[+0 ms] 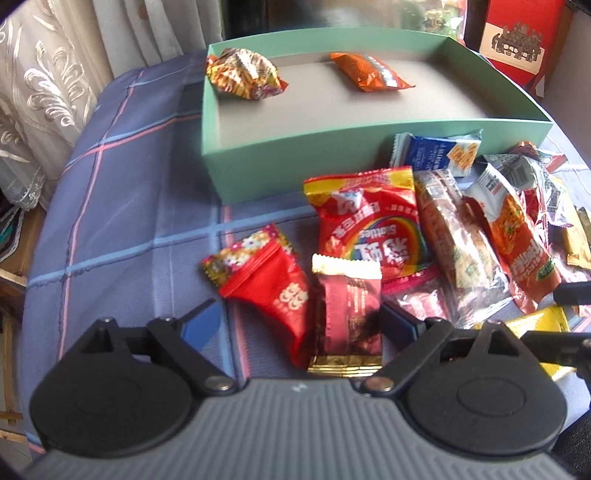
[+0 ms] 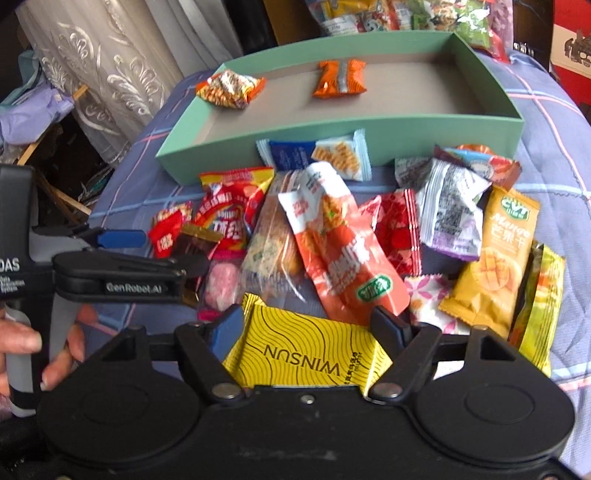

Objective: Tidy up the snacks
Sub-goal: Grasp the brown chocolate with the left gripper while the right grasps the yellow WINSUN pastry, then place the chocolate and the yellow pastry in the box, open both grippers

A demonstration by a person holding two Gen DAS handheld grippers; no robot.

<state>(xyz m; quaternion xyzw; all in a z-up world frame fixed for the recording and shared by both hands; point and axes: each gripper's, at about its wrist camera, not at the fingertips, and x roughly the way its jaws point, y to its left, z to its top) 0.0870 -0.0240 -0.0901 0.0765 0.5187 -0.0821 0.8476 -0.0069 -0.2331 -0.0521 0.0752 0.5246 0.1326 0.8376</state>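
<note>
Surface: blue plaid cloth with pink and pale-blue lines.
Left side: white embroidered lace curtain.
Behind, right: red printed box, possibly cardboard.
Light: daylight.

Plaid cloth: green box, snacks

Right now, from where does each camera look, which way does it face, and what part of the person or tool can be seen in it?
Left wrist: sits on the left gripper, looking forward over the dark red packet between its open fingers toward the green box; the right gripper's edge shows at right.
Right wrist: sits on the right gripper, whose open fingers flank the yellow packet, facing the same box; the left gripper and the person's hand show at left.
Shared: box, two snacks inside it, snack pile, plaid cloth.
</note>
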